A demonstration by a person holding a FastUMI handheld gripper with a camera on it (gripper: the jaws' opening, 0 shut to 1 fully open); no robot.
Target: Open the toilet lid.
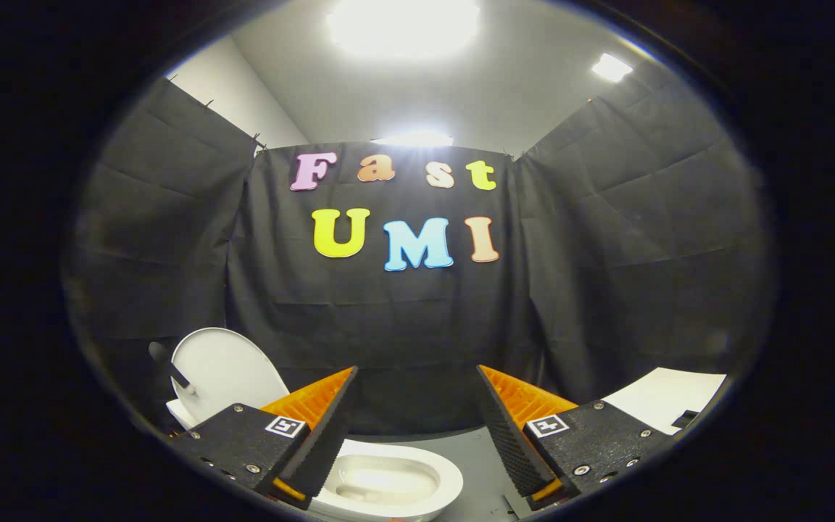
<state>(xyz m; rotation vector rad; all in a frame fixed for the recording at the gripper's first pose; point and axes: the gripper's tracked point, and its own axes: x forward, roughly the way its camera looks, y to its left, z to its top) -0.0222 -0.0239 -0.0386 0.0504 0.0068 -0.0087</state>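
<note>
**Already up: toilet lid stands raised, hand-held gripper spread and empty**

Here the hand-held gripper (pixel 415 406) has its two fingers set wide apart, with nothing between them and nothing touching either one. Through the gap between the fingers you see the black cloth wall (pixel 403 341) and a strip of grey floor (pixel 479 464) below it.

The toilet (pixel 388 482) sits low, beneath and just beyond the left finger. Its white bowl is open, its rim showing past the left finger's tip and curving toward the gap. The toilet lid (pixel 223 370) stands upright behind the bowl, to the left of the left finger and leaning back toward the cloth wall. A dark handle-like piece (pixel 167 366) sticks out beside the lid's left edge; what it is cannot be told.

Beyond the right finger, a white flat surface (pixel 667 399) lies low against the cloth, with a small dark object (pixel 684 419) at its near edge.

Overhead, ceiling lights (pixel 403 25) glare brightly.
</note>
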